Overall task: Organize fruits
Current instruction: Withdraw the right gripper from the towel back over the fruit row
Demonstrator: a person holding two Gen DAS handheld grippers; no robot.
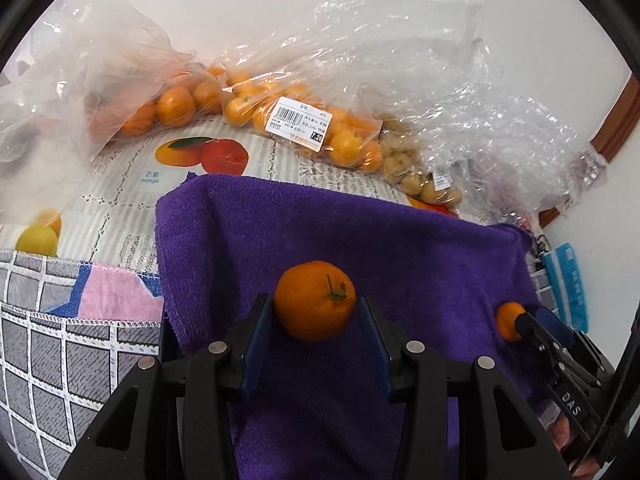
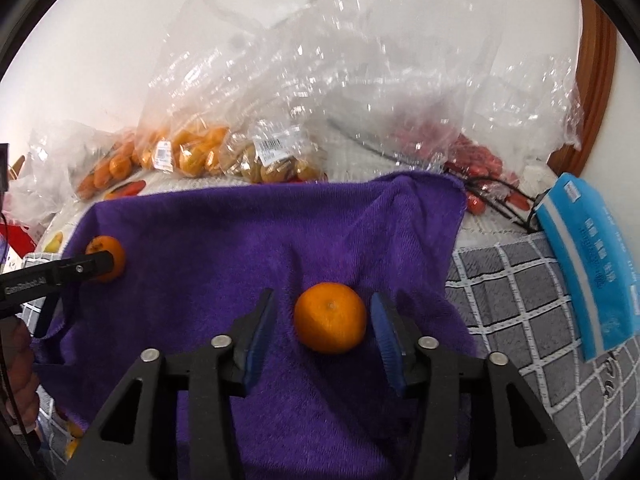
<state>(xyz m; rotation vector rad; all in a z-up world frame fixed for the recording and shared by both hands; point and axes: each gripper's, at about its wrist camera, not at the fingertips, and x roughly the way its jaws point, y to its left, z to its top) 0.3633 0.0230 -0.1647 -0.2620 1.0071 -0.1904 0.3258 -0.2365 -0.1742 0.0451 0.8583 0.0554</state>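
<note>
Clear plastic bags (image 1: 460,92) of fruit crowd the table's far side behind the purple towel (image 1: 400,240), where 2 mandarins rest, 1 (image 1: 315,300) between the left gripper's (image 1: 316,344) parted fingers, 1 (image 2: 330,318) between the right gripper's (image 2: 324,340), untouched.

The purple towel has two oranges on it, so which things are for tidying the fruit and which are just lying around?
For the job:
- left orange, between the left gripper jaws
- right orange, between the right gripper jaws
- purple towel
- bags of oranges
- bag of small yellowish fruit

Just lying about:
- blue packet
- checked grey cloth
- empty clear bags
</note>
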